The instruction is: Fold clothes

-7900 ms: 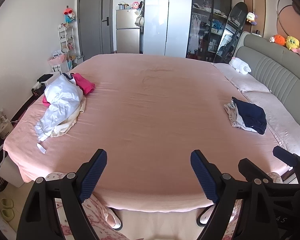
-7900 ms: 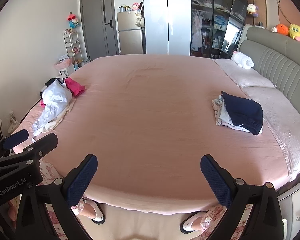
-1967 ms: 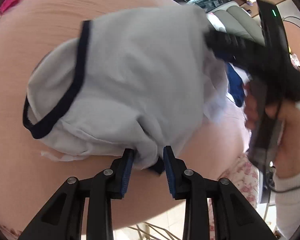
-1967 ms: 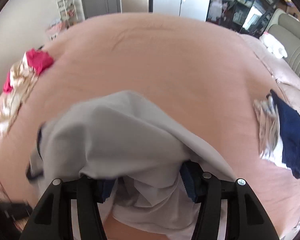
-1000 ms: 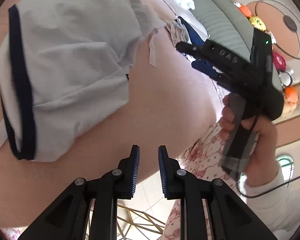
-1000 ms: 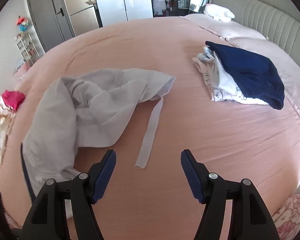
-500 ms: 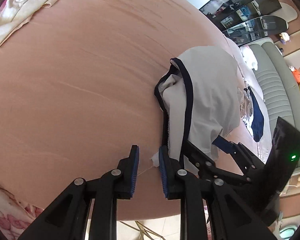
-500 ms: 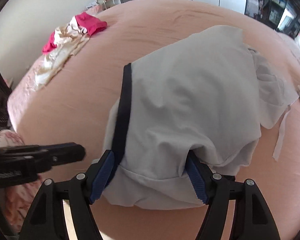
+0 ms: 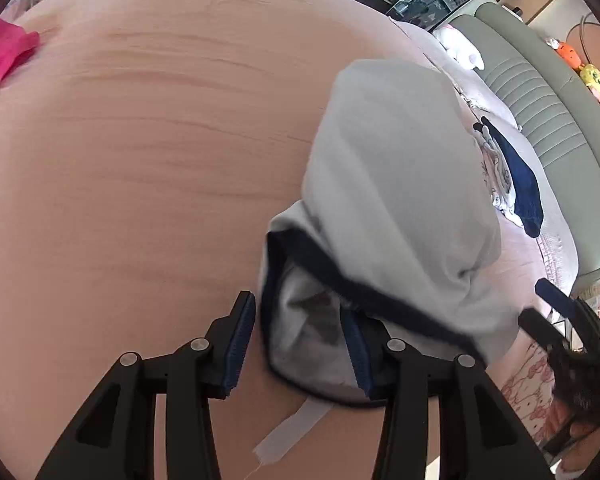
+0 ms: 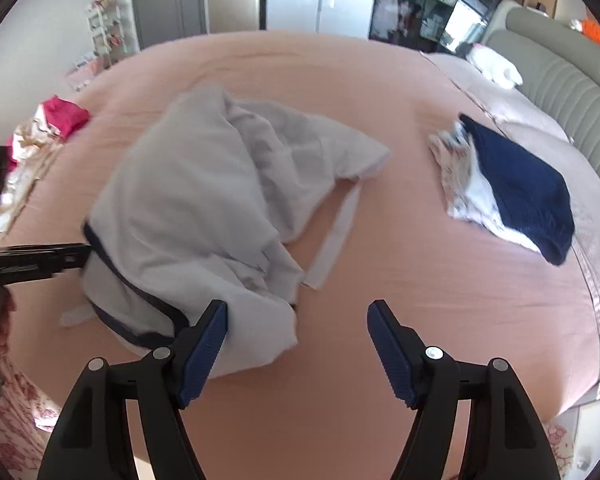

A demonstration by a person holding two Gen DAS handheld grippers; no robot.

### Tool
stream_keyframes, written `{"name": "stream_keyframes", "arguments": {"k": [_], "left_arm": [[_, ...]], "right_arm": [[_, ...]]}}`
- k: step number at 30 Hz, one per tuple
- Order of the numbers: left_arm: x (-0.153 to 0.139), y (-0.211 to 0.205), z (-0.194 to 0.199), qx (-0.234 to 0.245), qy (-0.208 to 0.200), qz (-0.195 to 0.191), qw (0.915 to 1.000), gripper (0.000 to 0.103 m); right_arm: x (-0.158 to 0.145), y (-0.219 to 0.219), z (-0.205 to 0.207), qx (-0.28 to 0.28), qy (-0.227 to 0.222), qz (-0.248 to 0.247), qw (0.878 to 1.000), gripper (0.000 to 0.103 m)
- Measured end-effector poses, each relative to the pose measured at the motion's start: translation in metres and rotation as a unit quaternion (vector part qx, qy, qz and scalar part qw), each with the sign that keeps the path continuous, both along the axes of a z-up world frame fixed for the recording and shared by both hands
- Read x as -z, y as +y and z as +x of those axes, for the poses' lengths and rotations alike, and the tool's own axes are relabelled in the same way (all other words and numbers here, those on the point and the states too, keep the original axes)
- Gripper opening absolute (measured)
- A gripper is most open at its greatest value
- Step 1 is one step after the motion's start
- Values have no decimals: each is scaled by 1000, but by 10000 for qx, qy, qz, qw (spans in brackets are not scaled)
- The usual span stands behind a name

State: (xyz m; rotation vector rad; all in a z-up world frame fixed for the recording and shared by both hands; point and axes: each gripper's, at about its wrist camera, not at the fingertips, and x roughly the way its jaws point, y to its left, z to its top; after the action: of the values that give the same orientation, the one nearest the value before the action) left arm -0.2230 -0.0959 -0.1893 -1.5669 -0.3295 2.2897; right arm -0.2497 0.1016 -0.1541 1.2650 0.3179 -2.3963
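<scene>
Opening left gripper [image 9: 298,340] jaws around navy-trimmed hem of crumpled white cotton garment [image 9: 396,184], lying on wide pink bedsheet [image 9: 140,152]; pads not pressing.

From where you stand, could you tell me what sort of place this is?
Most likely a home bedroom: a large bed with a pink sheet, a padded grey headboard, and a glass-fronted wardrobe behind it.

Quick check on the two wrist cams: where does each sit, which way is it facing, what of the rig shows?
Left wrist: on the left gripper, angled down at the bed; jaws opening around the navy-trimmed white garment.
Right wrist: on the right gripper, looking across the bed; jaws opening, nothing between.
Shared: garment, folded pile, and each shows the other gripper.
</scene>
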Motion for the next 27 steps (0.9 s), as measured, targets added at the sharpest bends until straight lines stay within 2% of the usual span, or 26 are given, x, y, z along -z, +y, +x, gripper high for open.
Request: {"name": "stream_keyframes", "arguments": {"k": [1,3,5,6,9,10,13,16,18,20,22,23,25,27], "left_arm": [[0,5,0,28,-34,-49,10000,40],[0,14,2,94,-98,-113,9998,38],[-6,18,19,412,-118,375,9984,38],[-11,19,30,596,-100,620,9962,38],[-27,21,56,800,186,729,9940,38],[-30,22,60,780,268,709,9941,38],[-29,52,34,419,408,369,9976,40],[-22,70,15,9,258,132,9996,40],[-15,94,0,17,70,148,9999,41],[-17,117,-2,292,39,115,9995,41],[-25,142,6,427,630,-506,9958,41],[-27,152,9,335,947,-1055,9893,41],[-30,162,7,20,1192,-1608,9798,41],[-36,162,2,-66,1097,-1031,9886,41]], "right_arm": [[-2,-11,5,-177,1,-164,9997,76],[12,-42,10,-361,-223,-76,9991,76],[31,-62,13,-471,-598,104,9970,76],[38,-64,17,-474,-639,187,9967,76],[54,-49,25,-115,-119,992,9949,76],[56,-35,23,110,-13,1067,9942,76],[54,13,11,926,-66,996,9907,77],[44,40,2,1438,180,1197,9822,76],[29,55,1,1744,363,1117,9777,76],[13,66,6,1965,499,813,9758,76],[9,60,0,1908,538,802,9769,77],[12,59,0,1821,538,868,9780,77],[26,58,-14,1643,377,891,9817,76],[45,60,-35,1441,82,831,9860,77]]}}
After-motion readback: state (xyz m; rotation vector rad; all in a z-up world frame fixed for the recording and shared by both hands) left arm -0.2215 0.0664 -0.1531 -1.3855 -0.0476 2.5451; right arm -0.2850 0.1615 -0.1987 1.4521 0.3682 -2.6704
